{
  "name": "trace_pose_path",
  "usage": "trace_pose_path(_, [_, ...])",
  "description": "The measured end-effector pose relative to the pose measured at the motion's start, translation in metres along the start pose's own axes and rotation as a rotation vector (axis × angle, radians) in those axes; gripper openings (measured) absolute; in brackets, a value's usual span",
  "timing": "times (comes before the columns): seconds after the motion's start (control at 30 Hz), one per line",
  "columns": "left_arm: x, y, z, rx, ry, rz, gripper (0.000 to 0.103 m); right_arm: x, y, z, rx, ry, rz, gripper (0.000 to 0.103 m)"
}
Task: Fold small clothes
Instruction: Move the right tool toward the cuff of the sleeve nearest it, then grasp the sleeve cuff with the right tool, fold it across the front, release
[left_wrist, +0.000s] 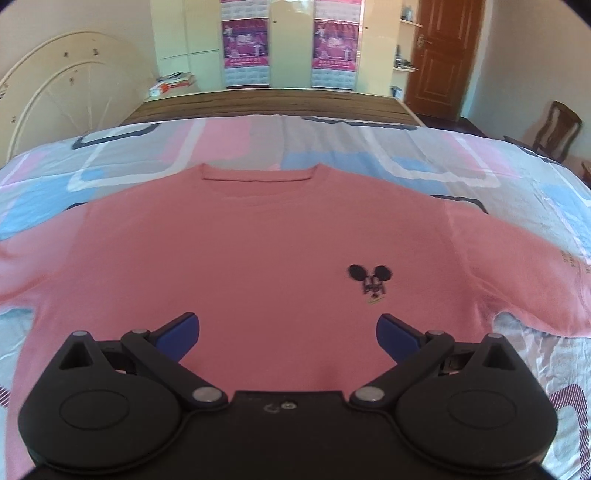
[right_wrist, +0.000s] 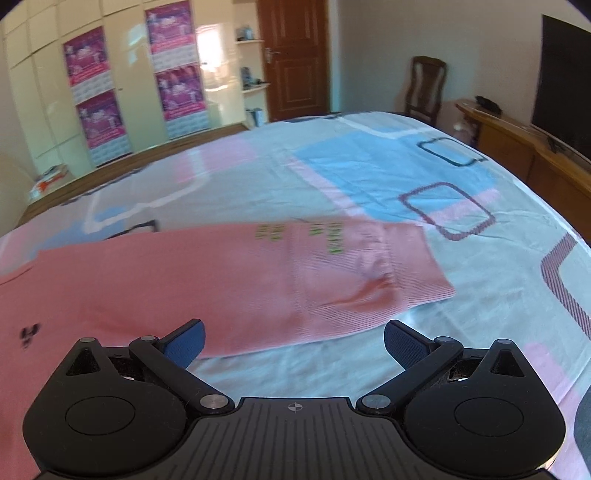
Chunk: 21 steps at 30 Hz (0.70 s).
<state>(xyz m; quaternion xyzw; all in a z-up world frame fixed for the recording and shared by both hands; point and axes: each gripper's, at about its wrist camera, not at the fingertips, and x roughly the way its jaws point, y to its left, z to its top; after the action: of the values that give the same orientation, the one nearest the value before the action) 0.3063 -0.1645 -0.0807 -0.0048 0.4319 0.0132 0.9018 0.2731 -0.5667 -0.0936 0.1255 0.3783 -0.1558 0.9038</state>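
Note:
A pink long-sleeved top (left_wrist: 240, 251) lies flat, front up, on the bed, its collar (left_wrist: 258, 173) at the far side and a small black logo (left_wrist: 369, 278) on the chest. My left gripper (left_wrist: 288, 336) is open and empty, hovering above the lower middle of the top. In the right wrist view the top's right sleeve (right_wrist: 295, 273) stretches out to the right and ends in a ribbed cuff (right_wrist: 417, 266). My right gripper (right_wrist: 293, 343) is open and empty, just in front of the sleeve's near edge, its left fingertip (right_wrist: 186, 345) over the fabric.
The bed has a bedsheet (right_wrist: 369, 166) with pink, blue and grey patches. Beyond it stand a cream wardrobe with purple posters (left_wrist: 245, 44), a brown door (left_wrist: 439, 55), a wooden chair (right_wrist: 424, 88) and a dark TV (right_wrist: 565, 77) on a wooden cabinet.

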Motion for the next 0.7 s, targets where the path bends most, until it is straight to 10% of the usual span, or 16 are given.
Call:
trace_pose_path(0.1, [0.011,-0.007,0.004,-0.003,0.014,-0.003,0.099,0.016,-0.021,0.005,0.045,0.025,-0.023,0.075])
trace_pose_path(0.53, [0.036,-0.011,0.016,0.009,0.054,0.041,0.098,0.069,-0.071,0.010,0.195,0.105,-0.068,0.073])
trace_pose_path(0.7, [0.037,-0.005,0.017,0.003,0.061,0.058,0.097,0.079,-0.068,0.019,0.205,0.068,-0.063,0.034])
